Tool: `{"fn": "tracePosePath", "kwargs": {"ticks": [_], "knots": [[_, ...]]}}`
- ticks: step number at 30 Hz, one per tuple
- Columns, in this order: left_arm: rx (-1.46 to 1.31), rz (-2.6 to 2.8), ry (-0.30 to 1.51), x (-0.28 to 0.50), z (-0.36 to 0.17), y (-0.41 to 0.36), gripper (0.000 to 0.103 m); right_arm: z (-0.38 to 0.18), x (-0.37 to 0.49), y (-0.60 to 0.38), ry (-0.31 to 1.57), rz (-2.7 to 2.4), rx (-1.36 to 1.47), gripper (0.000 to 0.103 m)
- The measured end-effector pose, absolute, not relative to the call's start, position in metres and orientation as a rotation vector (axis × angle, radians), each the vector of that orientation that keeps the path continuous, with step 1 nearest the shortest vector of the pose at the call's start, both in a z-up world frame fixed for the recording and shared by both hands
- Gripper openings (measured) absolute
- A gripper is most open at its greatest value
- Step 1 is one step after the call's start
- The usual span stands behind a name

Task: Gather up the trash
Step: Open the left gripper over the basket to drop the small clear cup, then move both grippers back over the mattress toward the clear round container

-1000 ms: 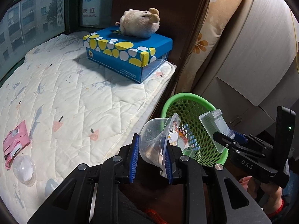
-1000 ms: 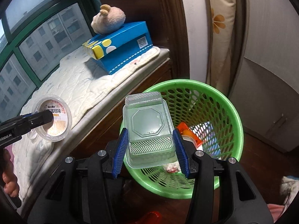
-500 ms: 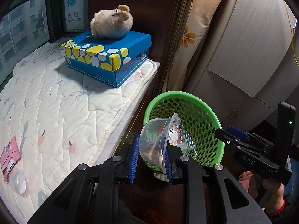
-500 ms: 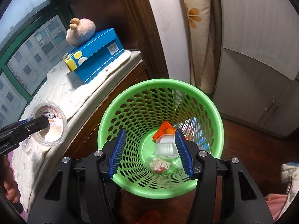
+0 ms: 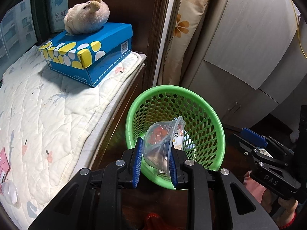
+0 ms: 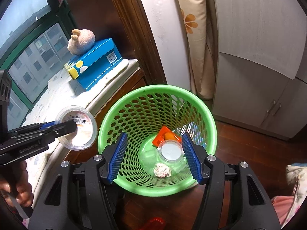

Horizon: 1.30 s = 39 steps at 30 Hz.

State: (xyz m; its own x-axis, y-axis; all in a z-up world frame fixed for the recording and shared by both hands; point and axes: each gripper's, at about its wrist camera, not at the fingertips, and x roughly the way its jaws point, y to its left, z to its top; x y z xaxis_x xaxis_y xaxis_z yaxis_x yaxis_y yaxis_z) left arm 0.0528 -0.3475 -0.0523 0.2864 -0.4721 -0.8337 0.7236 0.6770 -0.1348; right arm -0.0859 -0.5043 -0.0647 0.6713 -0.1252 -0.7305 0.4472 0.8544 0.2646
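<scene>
Trash basket: round green perforated plastic basket (image 6: 157,140), lower centre of the right-wrist frame, standing on dark wood floor beside the quilted ledge; it holds an orange wrapper (image 6: 166,136), a clear lidded tub (image 6: 170,151) and a crumpled white paper ball (image 6: 162,170).
Quilted ledge: cream padded window seat (image 5: 48,115), left half of the left-wrist frame.
Box: blue cardboard box with yellow and white spots (image 5: 86,57), upper left on the ledge, a beige plush toy (image 5: 87,16) lying on it.
Right gripper: black frame with blue ribbed pads (image 6: 154,156), hanging above the basket mouth; its jaws have just been opening, and they stand apart with nothing between them.
Left gripper: same make (image 5: 155,163), lower centre of its own view, clamped on the cup.
Cup: clear plastic dessert cup with printed lid (image 5: 163,143), held on its side near the basket's near rim.
Step in hand, as judged: carry the cup fully over the opening before release; tilted as it is, it could glance off the rim.
Remaining trash: pink packet (image 5: 4,163) and clear dome lid (image 5: 8,192), lower left edge of the ledge.
</scene>
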Motion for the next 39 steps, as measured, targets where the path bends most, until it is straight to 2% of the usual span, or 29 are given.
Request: {"fn": "tracePosePath", "kwargs": {"ticks": [8,10,11,12,23,39], "knots": [[0.306,-0.826,1.008,0.048,-0.059,-0.359,0.027,-0.064,-0.095,-0.507,0.757,-0.339,0.483,0.062],[0.297,-0.834,1.010,0.048,-0.059,-0.360,0.036,-0.064,-0.096,-0.507,0.757,-0.338,0.484,0.062],[0.298,-0.827,1.004,0.047,-0.058,-0.359,0.049,-0.064,-0.096,-0.507,0.757,-0.339,0.484,0.062],[0.295,-0.826,0.995,0.046,-0.057,-0.359,0.050,-0.064,-0.096,-0.507,0.756,-0.338,0.485,0.062],[0.246,-0.798,0.993,0.049,-0.047,-0.328,0.051,-0.061,-0.091,-0.494,0.758,-0.301,0.475,0.063],[0.127,-0.595,0.972,0.086,-0.031,-0.204,0.055,-0.051,-0.046,-0.427,0.787,-0.148,0.375,0.071]]}}
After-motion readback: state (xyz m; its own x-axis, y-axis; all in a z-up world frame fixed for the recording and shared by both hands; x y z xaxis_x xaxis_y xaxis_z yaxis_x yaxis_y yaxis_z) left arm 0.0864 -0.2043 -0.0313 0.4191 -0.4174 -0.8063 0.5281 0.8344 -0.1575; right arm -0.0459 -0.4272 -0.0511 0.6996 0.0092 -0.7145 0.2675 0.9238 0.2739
